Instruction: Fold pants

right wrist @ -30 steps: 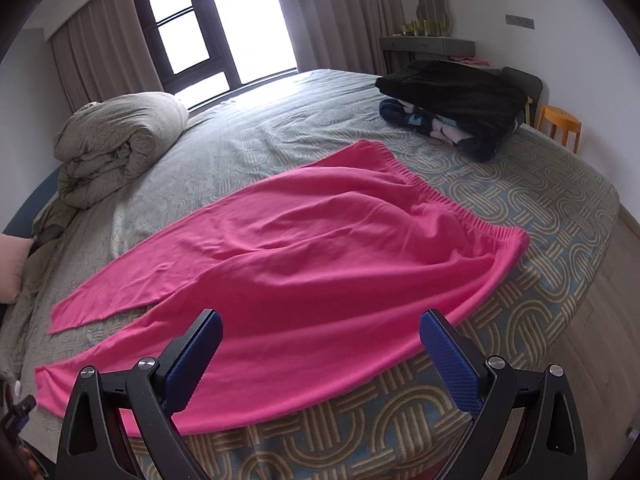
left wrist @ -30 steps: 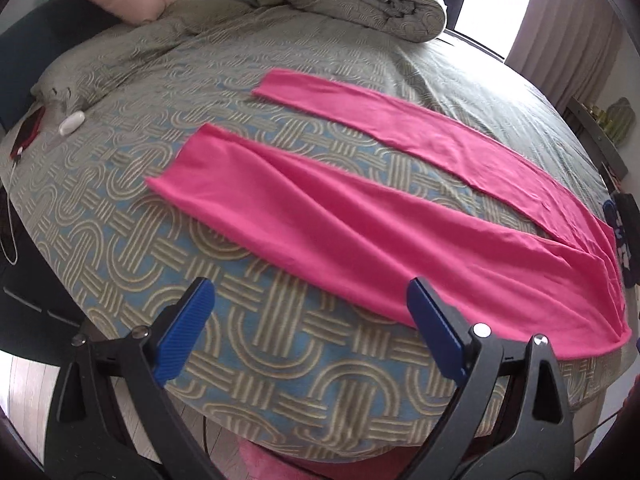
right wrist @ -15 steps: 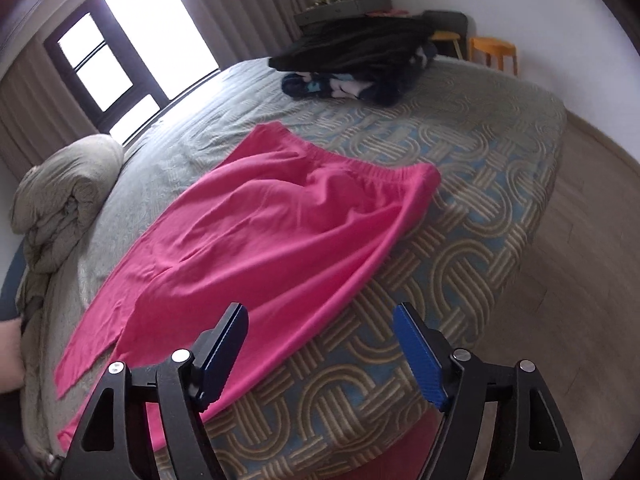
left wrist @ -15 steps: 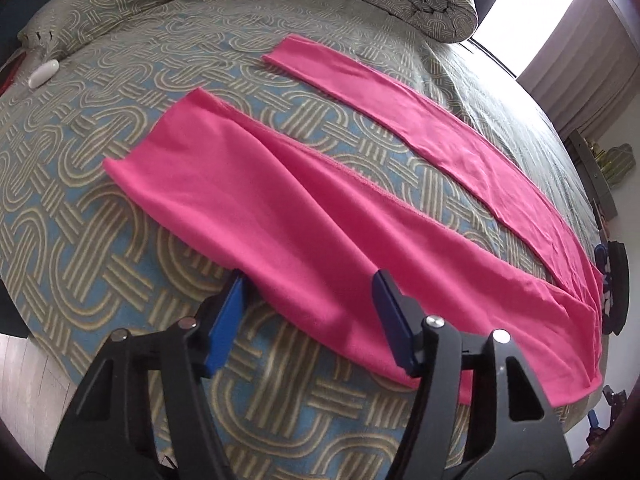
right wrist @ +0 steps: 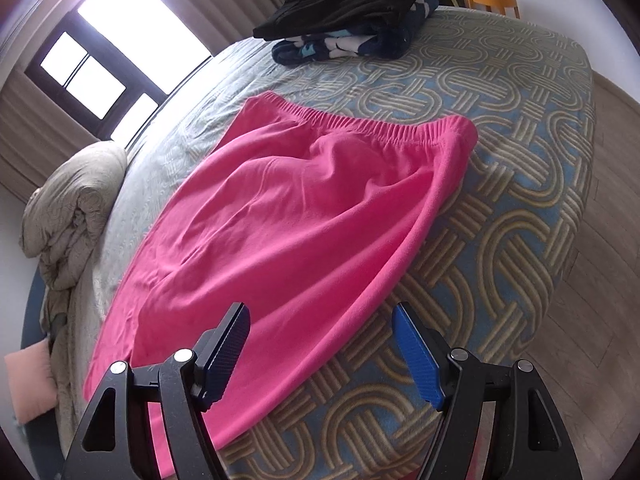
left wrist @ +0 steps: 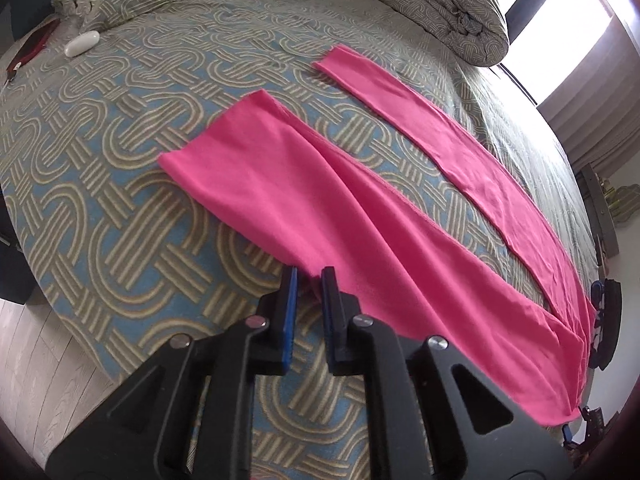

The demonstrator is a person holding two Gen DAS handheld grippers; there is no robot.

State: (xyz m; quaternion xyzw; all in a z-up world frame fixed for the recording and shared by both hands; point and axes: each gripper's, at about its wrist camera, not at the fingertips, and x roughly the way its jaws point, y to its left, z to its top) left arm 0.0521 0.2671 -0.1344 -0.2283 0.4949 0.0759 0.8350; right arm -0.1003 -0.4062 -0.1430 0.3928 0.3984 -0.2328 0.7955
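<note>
I am pinching the near leg's edge of the pink pants with my left gripper — they are lying flat on the bed. My right gripper is hanging wide open, empty, over the hip edge — it likely needs to grab there before I fold.

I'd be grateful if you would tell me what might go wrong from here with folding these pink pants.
1. The left claw pinches only a thin bit of the near leg's edge on the pink pants; it may slip out when lifted.
2. The right claw is open over the side edge, holding nothing. Lifting one-handed could drag the pants crooked.
3. The pants lie near the edge of the bed, so a pull toward it may slide them off.
</note>
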